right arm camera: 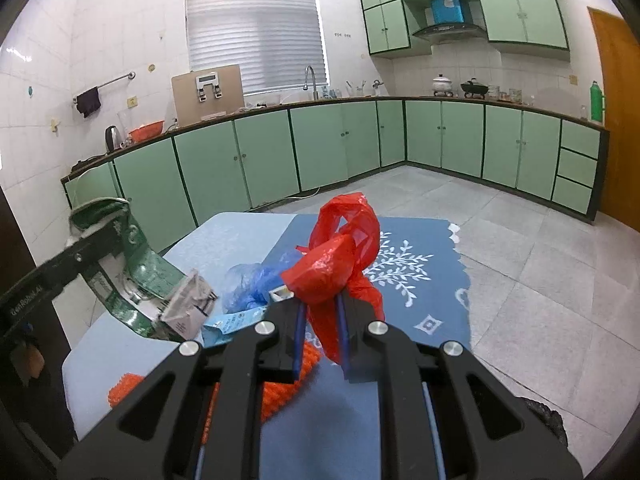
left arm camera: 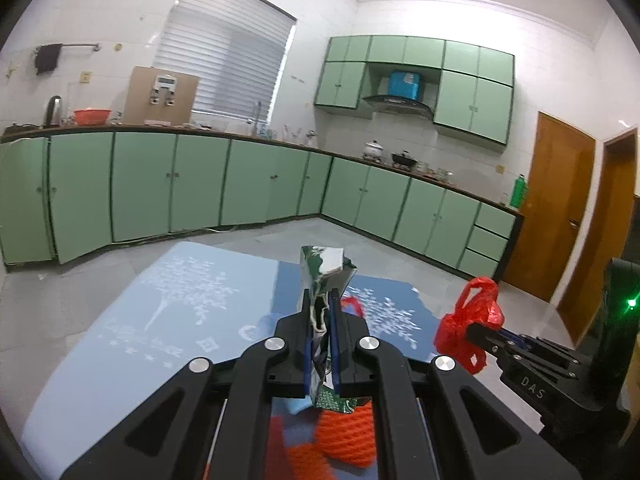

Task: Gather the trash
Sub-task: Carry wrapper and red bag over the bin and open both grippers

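Note:
My left gripper (left arm camera: 321, 300) is shut on a flattened green and white carton (left arm camera: 326, 268), held upright above the blue table mat (left arm camera: 192, 300). The carton also shows at the left of the right wrist view (right arm camera: 132, 272). My right gripper (right arm camera: 320, 300) is shut on a crumpled red plastic bag (right arm camera: 340, 256), held above the mat; the bag shows at the right of the left wrist view (left arm camera: 472, 320). On the mat lie a blue plastic bag (right arm camera: 252, 284), a light blue wrapper (right arm camera: 232, 322) and an orange foam net (right arm camera: 288, 388).
The table is covered with a light blue cloth (right arm camera: 224, 236) and a darker blue mat (right arm camera: 420, 280). Green kitchen cabinets (right arm camera: 320, 148) run along the far walls across a grey tiled floor (right arm camera: 540, 280). A wooden door (left arm camera: 548, 208) stands at the right.

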### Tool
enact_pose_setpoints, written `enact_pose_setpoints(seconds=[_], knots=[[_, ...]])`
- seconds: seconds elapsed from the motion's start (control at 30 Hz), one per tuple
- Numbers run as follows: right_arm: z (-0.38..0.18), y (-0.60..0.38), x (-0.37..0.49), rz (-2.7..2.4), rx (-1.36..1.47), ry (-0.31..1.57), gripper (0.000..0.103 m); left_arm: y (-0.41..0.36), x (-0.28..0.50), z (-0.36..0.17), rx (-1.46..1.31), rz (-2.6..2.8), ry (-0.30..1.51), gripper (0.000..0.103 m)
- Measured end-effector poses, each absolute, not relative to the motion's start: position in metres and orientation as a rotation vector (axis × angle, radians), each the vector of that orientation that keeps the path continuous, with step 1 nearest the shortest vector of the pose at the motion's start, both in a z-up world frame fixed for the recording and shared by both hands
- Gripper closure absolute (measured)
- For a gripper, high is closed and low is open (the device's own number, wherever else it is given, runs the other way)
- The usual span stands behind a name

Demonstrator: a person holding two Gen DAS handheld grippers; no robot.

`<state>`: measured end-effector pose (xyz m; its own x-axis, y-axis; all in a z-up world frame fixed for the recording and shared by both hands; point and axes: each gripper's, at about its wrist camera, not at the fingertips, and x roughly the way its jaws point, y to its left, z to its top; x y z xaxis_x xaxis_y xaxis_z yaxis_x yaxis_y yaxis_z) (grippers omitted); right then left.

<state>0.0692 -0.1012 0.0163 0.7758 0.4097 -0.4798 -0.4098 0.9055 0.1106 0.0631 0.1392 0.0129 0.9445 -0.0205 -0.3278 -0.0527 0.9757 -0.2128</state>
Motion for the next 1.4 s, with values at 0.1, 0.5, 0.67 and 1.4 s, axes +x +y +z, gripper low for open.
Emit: enact_pose_setpoints(seconds=[0.1, 0.5, 0.67, 1.4], knots=[[0.017, -0.116, 0.063, 0.427, 0.011, 0.517, 0.090, 0.123, 0.066, 0.011, -0.212, -0.022, 0.345, 0.096], [0.014, -0.190, 0.038, 0.297, 0.030, 0.519, 0.091, 0.038, 0.090, -0.005, -0.163, -0.207, 0.413, 0.096], [0.000, -0.234, 0.026, 0.202, 0.052, 0.540, 0.090, -0.005, 0.096, -0.015, -0.136, -0.290, 0.447, 0.096], [-0.073, -0.362, -0.010, -0.114, 0.137, 0.642, 0.091, -0.167, 0.113, -0.068, -0.013, -0.595, 0.587, 0.096]])
